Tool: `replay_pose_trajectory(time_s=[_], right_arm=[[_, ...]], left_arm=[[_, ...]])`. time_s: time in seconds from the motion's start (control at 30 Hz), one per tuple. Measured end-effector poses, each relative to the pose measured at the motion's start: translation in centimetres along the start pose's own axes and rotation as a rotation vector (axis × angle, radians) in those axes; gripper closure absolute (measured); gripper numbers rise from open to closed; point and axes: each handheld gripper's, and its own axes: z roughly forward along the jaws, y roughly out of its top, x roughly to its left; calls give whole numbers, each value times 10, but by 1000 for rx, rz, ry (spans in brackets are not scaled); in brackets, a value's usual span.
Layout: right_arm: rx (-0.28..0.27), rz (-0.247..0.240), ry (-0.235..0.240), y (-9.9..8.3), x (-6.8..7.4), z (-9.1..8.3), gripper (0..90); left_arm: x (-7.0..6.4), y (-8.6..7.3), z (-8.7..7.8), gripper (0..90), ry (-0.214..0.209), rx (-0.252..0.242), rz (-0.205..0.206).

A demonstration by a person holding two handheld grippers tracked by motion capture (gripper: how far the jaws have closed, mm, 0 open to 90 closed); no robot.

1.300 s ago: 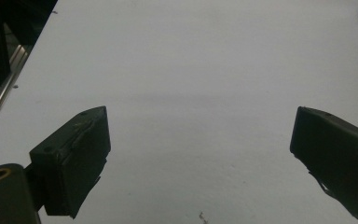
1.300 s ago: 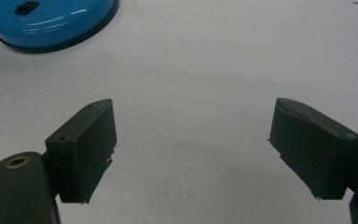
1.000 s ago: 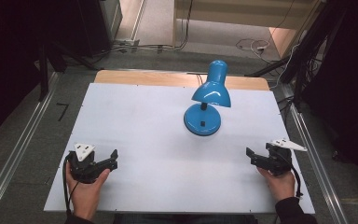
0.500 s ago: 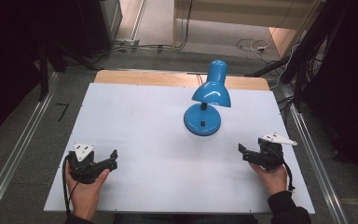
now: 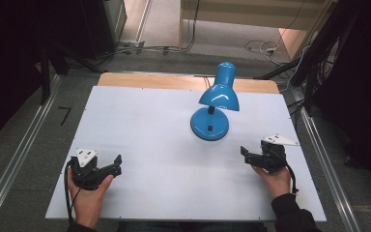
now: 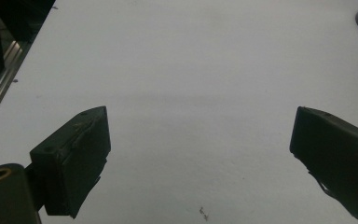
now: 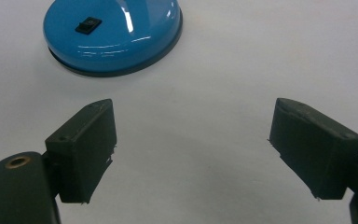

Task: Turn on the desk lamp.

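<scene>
White and matte, the table (image 5: pixel 145 121) lay under a dim room, its far edge showing a strip of bare wood. On it stood a glossy blue desk lamp (image 5: pixel 215 108): a round domed base (image 7: pixel 114 35) with a small black rocker switch (image 7: pixel 88 24), a short dark neck, and a bell-shaped shade tipped toward the person. The shade hid part of the base from above. Nearer the person than the lamp and off to its left, the left gripper (image 5: pixel 117 164) rested in the left hand (image 5: pixel 88 200), its blocky black jaws spread wide over bare surface. Just right of the lamp's base, the right gripper (image 5: pixel 244 153) sat in the right hand (image 5: pixel 275 179), jaws likewise apart and holding nothing.
</scene>
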Motion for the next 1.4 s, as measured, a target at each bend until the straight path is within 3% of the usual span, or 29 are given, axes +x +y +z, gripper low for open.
replay_pose_trajectory(time_s=[1.4], right_arm=[[-17,-6,10,32,33,33,123]], left_arm=[[1,0,-2,59,-12,-6,-10]])
